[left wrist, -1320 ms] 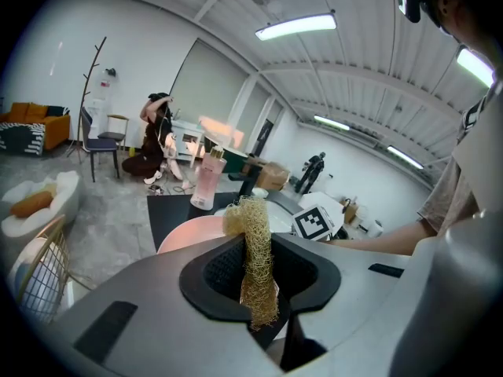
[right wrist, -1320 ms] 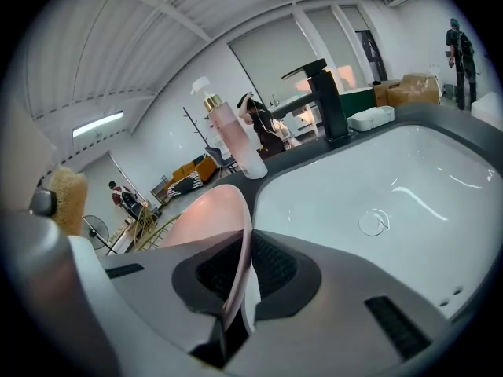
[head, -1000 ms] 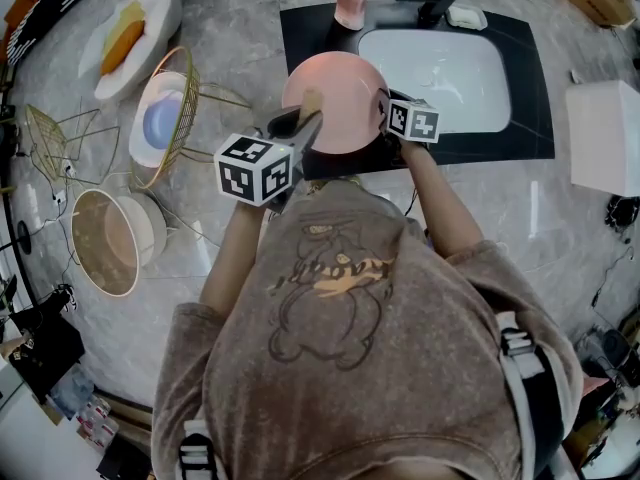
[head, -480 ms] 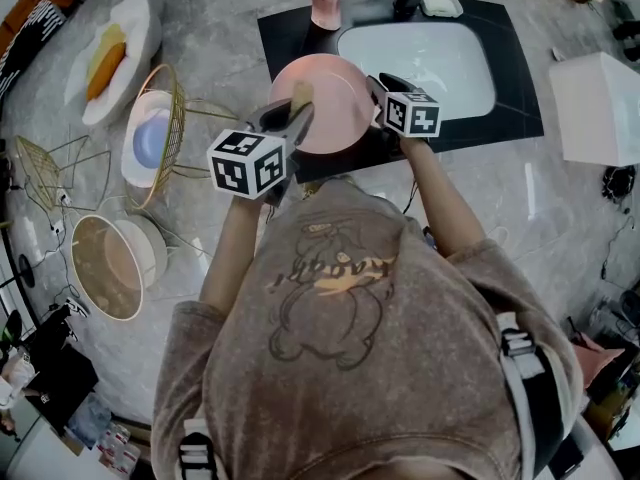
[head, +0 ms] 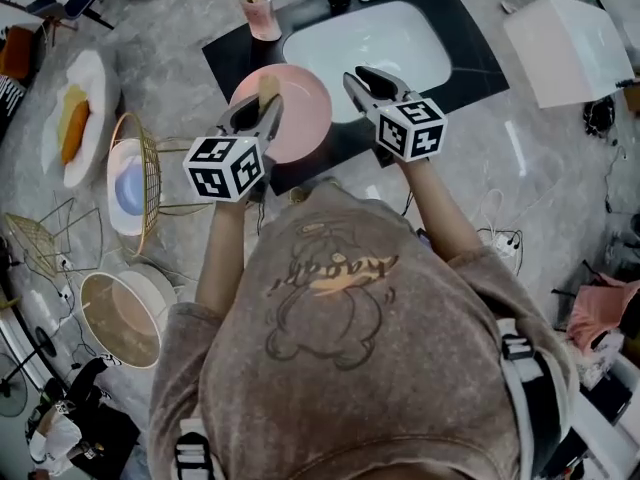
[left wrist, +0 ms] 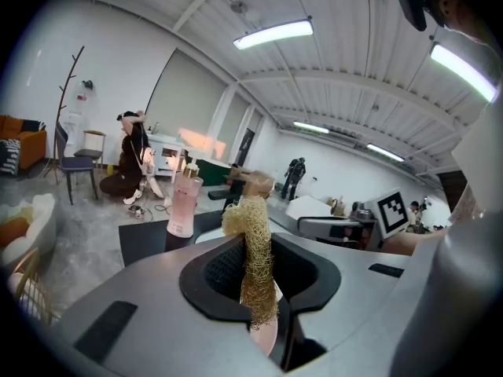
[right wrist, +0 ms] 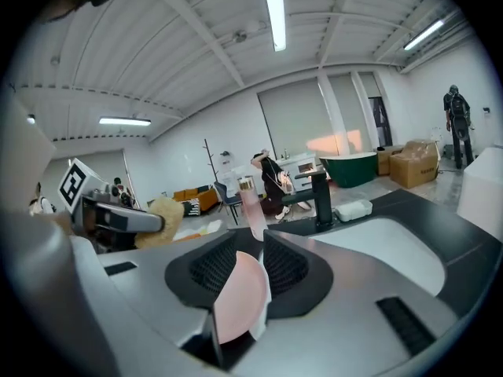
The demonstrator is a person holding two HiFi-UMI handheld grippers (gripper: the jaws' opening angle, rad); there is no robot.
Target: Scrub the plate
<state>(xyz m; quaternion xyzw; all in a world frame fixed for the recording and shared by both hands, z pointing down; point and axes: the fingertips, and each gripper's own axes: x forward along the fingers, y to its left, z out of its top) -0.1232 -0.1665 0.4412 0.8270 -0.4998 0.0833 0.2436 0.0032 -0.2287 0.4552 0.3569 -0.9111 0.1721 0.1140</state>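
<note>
Beside the sink (head: 370, 43), the pink plate (head: 295, 118) rests on the black mat (head: 225, 58); the left gripper (head: 263, 101) pinches a loofah (head: 268, 84); the right gripper (head: 362, 76), its jaws just narrowing, stands spread and empty; scrubbing probably remains.

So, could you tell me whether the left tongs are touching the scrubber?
Touching. The left gripper view shows the left tongs closed on the scrubber, its strip pinched between both pads.

A grey marble countertop (head: 560, 198) is seen, with a white sink (head: 400, 38) framed in black at its far edge. A pink pump bottle (head: 262, 13) is placed there. A white oval dish (head: 95, 73) and a gold wire basket (head: 155, 168) are kept near the left edge, and a white box (head: 575, 43) at the right.
</note>
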